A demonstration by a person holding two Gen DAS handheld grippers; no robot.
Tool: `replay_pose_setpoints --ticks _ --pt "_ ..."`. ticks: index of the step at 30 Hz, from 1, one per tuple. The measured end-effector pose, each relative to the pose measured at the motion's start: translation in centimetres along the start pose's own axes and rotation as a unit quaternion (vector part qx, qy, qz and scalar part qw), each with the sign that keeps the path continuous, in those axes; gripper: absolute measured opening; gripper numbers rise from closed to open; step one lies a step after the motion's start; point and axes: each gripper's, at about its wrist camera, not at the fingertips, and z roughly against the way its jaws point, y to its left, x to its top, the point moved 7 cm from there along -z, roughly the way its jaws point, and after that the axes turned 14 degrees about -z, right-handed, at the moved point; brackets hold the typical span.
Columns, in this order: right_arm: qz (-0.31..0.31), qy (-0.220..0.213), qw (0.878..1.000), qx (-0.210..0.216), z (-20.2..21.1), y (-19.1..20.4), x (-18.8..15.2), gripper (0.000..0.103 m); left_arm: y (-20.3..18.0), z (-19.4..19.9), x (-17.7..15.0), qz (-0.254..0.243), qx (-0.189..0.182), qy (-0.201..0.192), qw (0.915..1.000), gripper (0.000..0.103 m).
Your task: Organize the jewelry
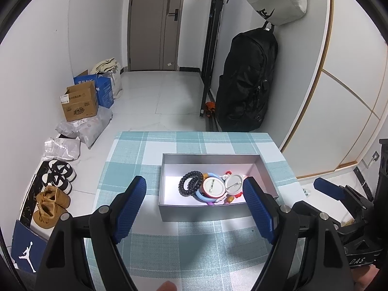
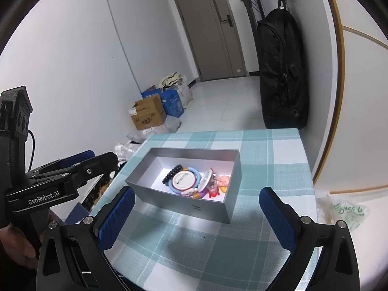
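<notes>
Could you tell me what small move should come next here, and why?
Probably pull both tools back and stop. The left tool and right tool are open and hold nothing, while the black bead bracelet, round badges and trinkets already lie inside the grey box, and nothing lies loose on the checked cloth.

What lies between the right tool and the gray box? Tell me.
Only bare checked tablecloth lies between the right tool and the gray box, shown in the right wrist view.
</notes>
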Motion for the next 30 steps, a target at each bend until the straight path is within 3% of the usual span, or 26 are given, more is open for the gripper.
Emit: replay_pose_setpoints --ticks 22,30 --pt "-0.001 0.001 1.0 -0.001 0.1 -0.1 0.1 0.103 0.0 0.0 0.1 0.001 -0.004 0.001 1.0 0.078" --pt "-0.001 -0.001 1.0 -0.003 0.1 -0.2 0.1 0.103 -0.3 1.2 0.8 -0.013 0.005 -0.035 0.9993 0.078"
